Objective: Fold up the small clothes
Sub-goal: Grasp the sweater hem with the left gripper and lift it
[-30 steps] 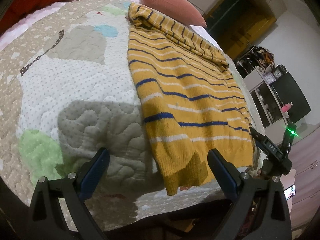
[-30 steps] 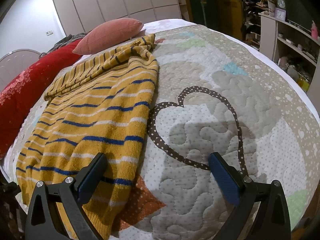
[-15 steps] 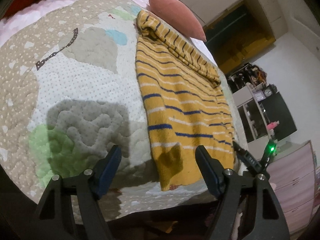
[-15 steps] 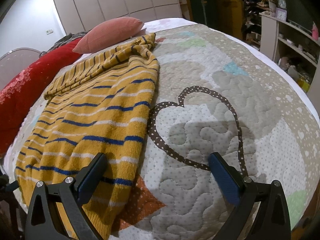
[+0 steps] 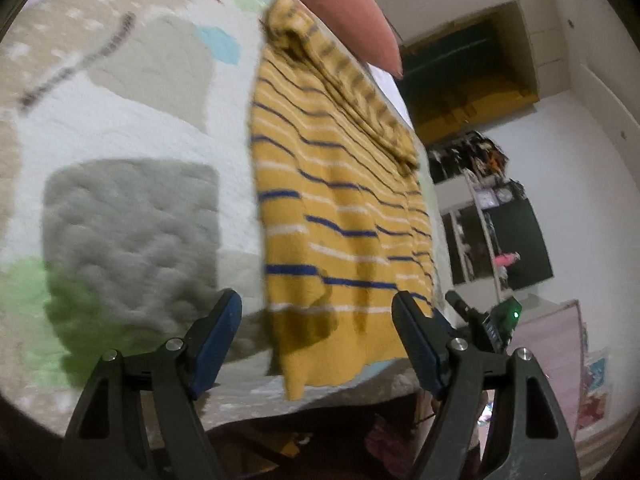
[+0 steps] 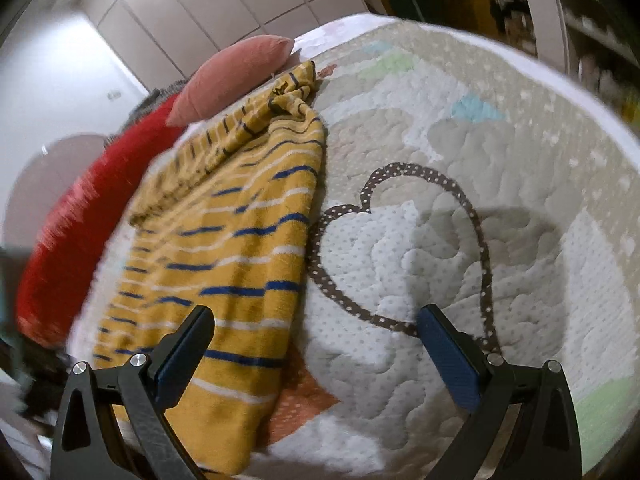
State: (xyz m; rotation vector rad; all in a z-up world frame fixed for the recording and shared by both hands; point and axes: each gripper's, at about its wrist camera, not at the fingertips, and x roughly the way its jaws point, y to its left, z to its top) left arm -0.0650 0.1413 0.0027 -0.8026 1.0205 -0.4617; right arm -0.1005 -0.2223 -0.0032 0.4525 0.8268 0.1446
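That mustard-yellow knit sweater with blue and white stripes (image 5: 340,216) lies flat on the quilted patchwork bedspread (image 6: 460,240), hem nearest. It looks soft, floppy and stretchy, so pinch the 2 hem corners. Left gripper (image 5: 318,334) has narrowed a bit but is empty; right gripper (image 6: 316,352) gapes wide, empty.

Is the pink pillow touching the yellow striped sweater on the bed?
Cannot tell. In the right wrist view the pink pillow sits right behind the yellow striped sweater, whose bunched top overlaps it, hiding any contact or gap.
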